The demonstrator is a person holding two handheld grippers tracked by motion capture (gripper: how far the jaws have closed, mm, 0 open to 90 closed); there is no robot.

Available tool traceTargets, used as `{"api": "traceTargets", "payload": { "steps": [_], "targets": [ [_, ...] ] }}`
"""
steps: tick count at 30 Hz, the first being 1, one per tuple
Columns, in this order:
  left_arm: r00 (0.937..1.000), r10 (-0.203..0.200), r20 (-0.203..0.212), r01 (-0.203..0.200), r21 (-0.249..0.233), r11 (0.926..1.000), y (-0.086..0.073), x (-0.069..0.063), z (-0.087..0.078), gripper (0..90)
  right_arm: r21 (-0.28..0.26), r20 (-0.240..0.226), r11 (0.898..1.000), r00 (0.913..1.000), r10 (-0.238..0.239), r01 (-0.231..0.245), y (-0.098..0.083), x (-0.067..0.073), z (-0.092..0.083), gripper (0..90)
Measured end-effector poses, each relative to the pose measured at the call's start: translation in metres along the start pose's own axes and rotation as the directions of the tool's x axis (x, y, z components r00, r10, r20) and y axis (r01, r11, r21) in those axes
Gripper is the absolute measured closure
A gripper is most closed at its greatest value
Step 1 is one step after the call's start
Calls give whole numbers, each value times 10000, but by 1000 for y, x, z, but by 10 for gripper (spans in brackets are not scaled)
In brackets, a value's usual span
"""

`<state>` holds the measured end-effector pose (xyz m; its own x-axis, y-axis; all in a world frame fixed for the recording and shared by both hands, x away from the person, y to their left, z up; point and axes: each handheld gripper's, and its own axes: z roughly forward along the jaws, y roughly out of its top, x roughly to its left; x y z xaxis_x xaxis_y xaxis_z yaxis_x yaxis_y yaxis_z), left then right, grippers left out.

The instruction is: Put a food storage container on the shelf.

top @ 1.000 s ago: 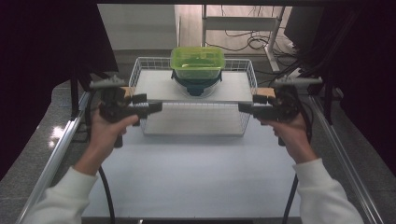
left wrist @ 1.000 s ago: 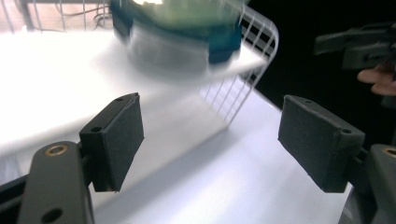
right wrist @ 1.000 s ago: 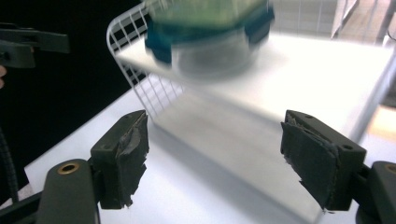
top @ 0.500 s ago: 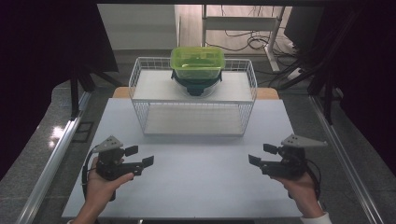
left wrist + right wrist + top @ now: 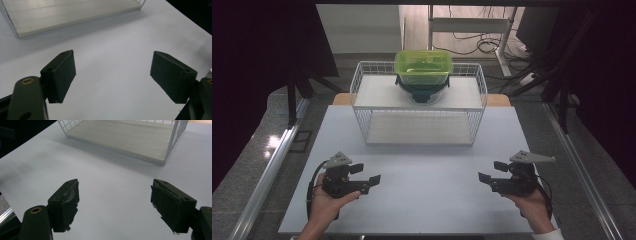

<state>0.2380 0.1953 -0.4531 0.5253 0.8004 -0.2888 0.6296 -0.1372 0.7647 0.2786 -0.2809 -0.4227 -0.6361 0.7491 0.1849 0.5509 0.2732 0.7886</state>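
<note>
At the near edge of a pale counter (image 5: 422,200), a person holds a black two-jaw tool in each hand, both low over the surface and pointing inward toward each other. The left tool (image 5: 364,176) sits in the left hand (image 5: 328,202) at the near left; its jaws stand wide apart with nothing between them, as the left gripper view shows, only bare counter (image 5: 112,75) beneath. The right tool (image 5: 492,172) rests in the right hand (image 5: 532,205) at the near right, its jaws likewise spread and empty over the counter (image 5: 112,195). Well apart from both tools, toward the far side of the counter, stands a white wire rack (image 5: 362,115) with two tiers. On its upper shelf, near the middle of the back, sits a green translucent lidded box (image 5: 423,66), stacked on a dark bowl-like object (image 5: 422,92) whose details cannot be made out. The rack's lower board (image 5: 62,15) shows at the top of the left gripper view, and again (image 5: 130,137) in the right gripper view.
</note>
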Motion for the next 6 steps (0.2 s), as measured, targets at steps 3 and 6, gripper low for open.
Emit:
{"api": "traceTargets", "payload": {
  "steps": [3, 6],
  "targets": [
    [10000, -36, 15, 36, -28, 10000, 1, 0, 0, 197, -55, -45, 10000, 10000, 19, -19, 0, 0, -1, 212],
    [9999, -149, -5, 149, -29, 9999, 2, 1, 1, 193, -140, -142, 9999, 9999, 64, -66, 2, -1, -1, 201]
  ]
}}
